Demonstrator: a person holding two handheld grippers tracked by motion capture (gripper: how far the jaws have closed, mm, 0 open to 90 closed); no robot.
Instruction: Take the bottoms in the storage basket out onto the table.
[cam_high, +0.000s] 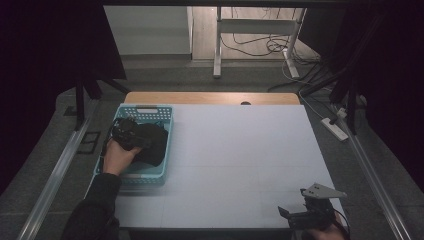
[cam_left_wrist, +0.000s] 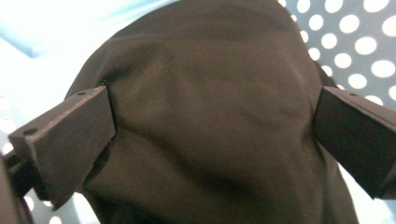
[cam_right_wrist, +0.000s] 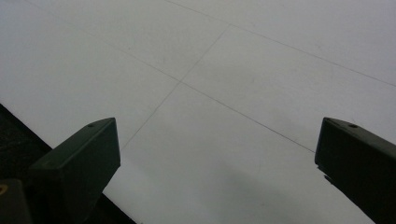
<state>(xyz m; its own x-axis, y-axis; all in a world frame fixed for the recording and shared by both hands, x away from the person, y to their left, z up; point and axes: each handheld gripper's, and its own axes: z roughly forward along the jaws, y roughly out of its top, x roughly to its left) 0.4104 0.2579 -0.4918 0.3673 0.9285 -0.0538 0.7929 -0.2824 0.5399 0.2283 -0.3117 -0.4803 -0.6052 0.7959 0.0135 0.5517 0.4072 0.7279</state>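
Note:
A black cloth (cam_high: 156, 146) lies bunched inside a light blue plastic basket (cam_high: 145, 108) at the table's left side. A person's left hand holds my left gripper (cam_high: 145, 140) down in the basket, against the cloth. In the left gripper view the black cloth (cam_left_wrist: 210, 107) bulges between the two jaws, which stand wide apart on either side of it, so my left gripper (cam_left_wrist: 215, 126) is open. My right gripper (cam_high: 294, 213) rests low at the table's front right corner. My right gripper (cam_right_wrist: 217, 140) is open there, with bare white tabletop between its jaws.
The white table (cam_high: 240, 155) has a wooden strip along its far edge. The basket's perforated wall (cam_left_wrist: 355, 56) shows just behind the cloth. The table's front edge (cam_right_wrist: 28, 135) runs close beside the right gripper. Cables and a desk frame (cam_high: 260, 30) lie on the floor beyond.

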